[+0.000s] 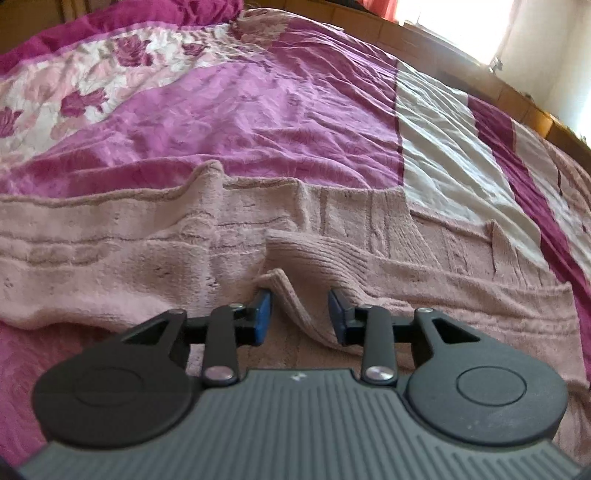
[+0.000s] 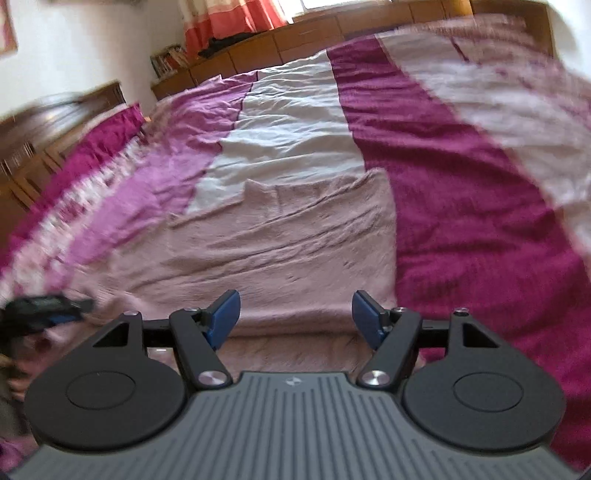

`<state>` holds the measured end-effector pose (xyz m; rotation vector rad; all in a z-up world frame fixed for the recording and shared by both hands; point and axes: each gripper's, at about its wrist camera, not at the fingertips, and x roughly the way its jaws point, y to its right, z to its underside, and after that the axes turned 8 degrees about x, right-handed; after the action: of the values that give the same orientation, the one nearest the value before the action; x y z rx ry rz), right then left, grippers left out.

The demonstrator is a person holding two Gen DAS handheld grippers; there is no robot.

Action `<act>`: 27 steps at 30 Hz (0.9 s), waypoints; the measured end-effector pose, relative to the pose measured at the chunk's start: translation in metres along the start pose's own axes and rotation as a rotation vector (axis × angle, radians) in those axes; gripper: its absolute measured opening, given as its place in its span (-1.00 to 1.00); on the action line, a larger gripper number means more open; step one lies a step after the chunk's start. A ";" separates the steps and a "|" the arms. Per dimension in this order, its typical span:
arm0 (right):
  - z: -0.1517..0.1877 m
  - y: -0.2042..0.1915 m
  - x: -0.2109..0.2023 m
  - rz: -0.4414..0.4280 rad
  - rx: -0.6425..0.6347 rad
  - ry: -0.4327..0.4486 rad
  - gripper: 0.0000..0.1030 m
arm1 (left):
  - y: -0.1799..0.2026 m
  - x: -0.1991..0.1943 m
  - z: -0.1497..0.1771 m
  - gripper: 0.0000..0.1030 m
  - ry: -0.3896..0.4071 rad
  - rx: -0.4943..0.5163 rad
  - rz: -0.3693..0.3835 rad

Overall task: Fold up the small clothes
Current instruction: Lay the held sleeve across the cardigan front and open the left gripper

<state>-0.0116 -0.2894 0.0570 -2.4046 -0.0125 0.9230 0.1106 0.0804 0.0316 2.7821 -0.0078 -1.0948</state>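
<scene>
A pale pink knitted garment (image 1: 110, 236) lies spread across the bed. In the left wrist view a ribbed sleeve end (image 1: 317, 258) is folded over the body of the garment. My left gripper (image 1: 300, 314) is low over it, jaws a little apart. A ridge of the ribbed knit runs between the blue pads (image 1: 263, 314), which do not press on it. In the blurred right wrist view my right gripper (image 2: 295, 317) hovers wide open above the pink garment (image 2: 266, 240), with nothing between its fingers. The left gripper (image 2: 48, 308) shows at that view's left edge.
The bedspread (image 1: 258, 122) has magenta, lilac, white and floral bands. A wooden bed surround (image 2: 303, 29) runs along the far side. A shelf with books (image 2: 168, 59) and an orange curtain (image 2: 229, 18) lie beyond it. A bright window (image 1: 461, 22) is at the upper right.
</scene>
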 end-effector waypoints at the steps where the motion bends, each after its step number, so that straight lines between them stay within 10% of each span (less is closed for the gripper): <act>1: 0.000 0.004 -0.001 -0.020 0.046 -0.021 0.43 | -0.002 0.001 0.000 -0.31 0.001 -0.017 0.001; 13: 0.008 0.025 0.023 -0.049 0.256 -0.013 0.36 | -0.009 0.001 0.003 -0.79 0.013 -0.007 0.008; 17: 0.004 0.034 0.029 0.019 0.294 0.029 -0.72 | -0.001 -0.008 0.003 -0.80 0.018 0.049 -0.015; 27: 0.005 0.036 0.015 0.101 0.300 0.090 -0.75 | 0.015 -0.009 0.011 -0.75 -0.048 0.162 -0.043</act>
<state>-0.0105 -0.3145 0.0263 -2.1794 0.2654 0.7975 0.0972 0.0649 0.0319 2.9101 -0.0443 -1.2226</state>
